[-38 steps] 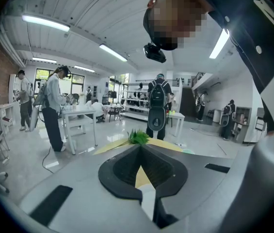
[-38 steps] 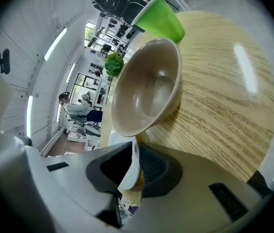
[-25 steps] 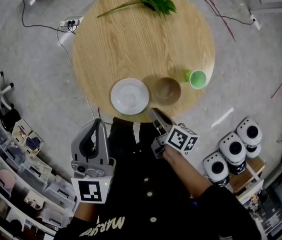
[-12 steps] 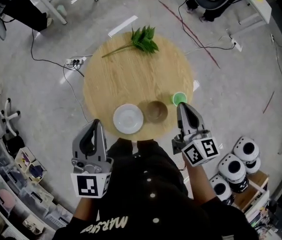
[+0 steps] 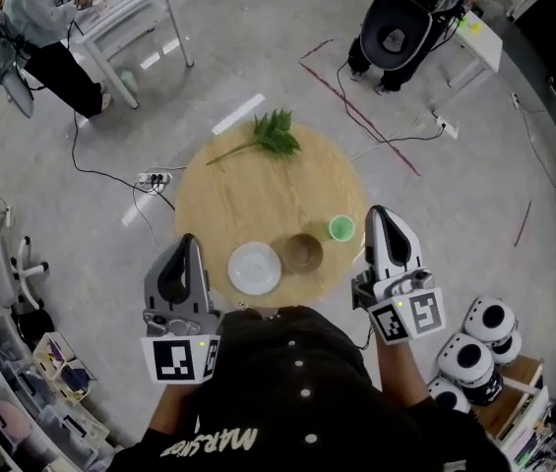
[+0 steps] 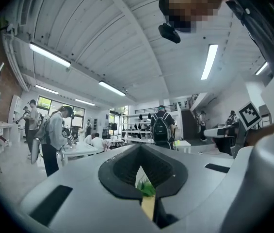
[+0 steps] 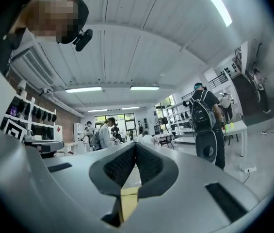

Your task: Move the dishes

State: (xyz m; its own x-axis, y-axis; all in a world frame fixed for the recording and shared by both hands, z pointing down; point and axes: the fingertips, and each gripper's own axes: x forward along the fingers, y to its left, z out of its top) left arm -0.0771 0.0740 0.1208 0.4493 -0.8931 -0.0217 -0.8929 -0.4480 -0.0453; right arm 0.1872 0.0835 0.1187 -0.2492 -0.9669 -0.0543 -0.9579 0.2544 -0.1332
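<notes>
Grey workshop floor surrounds a round wooden table (image 5: 258, 190) with a leafy sprig (image 5: 276, 134) at its far edge. The dishes sit along the near edge: a white plate (image 5: 254, 267), a brown bowl (image 5: 302, 253) just right of it, and a green cup (image 5: 341, 228) farther right. They look stiff, glossy and probably breakable, so a pinch on the rim seems safest. The left gripper (image 5: 188, 246), near-left of the plate, and the right gripper (image 5: 380, 214), just right of the cup, both have their jaws closed on nothing and touch no dish.
</notes>
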